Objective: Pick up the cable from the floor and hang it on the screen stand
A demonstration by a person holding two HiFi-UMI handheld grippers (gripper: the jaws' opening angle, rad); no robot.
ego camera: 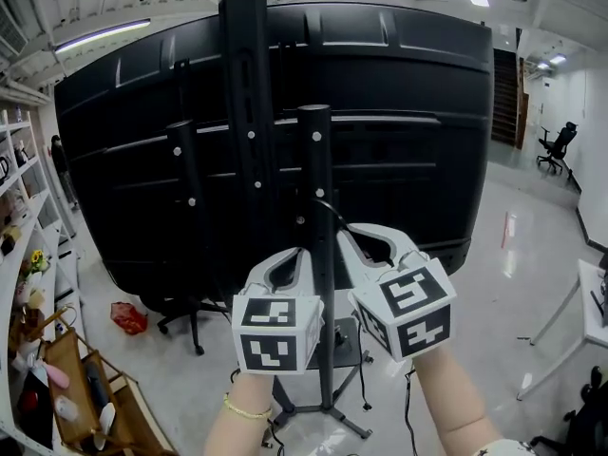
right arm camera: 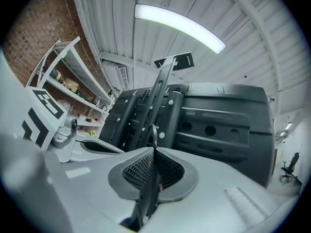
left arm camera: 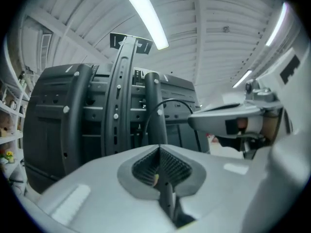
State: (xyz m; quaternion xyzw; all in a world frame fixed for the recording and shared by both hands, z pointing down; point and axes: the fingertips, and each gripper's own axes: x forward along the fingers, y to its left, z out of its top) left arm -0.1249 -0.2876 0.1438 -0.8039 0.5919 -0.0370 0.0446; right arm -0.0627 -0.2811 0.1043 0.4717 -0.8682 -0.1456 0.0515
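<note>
Near the centre of the head view both grippers are raised against the back of the large black screen (ego camera: pixel 418 112), close to the upright post of the screen stand (ego camera: pixel 316 160). The right tongs (right arm camera: pixel 154 148) are clamped shut on the black cable (right arm camera: pixel 153 132), which runs down through their seam and pokes out above the tips as a small loop. In the head view it arcs leftward from there to the post, and I cannot tell whether it passes behind the post or merely rests against it. The left tongs (left arm camera: pixel 159 147) are pressed together just left of the post, and I see no cable in their seam. So the cable is at the stand, and the hanging looks under way but not settled. To do it well, I would carry the loop fully around the post or over a bracket, hold the right grip firm until the stand bears the cable's weight, steady the slack with the left tongs, and only then ease open.
</note>
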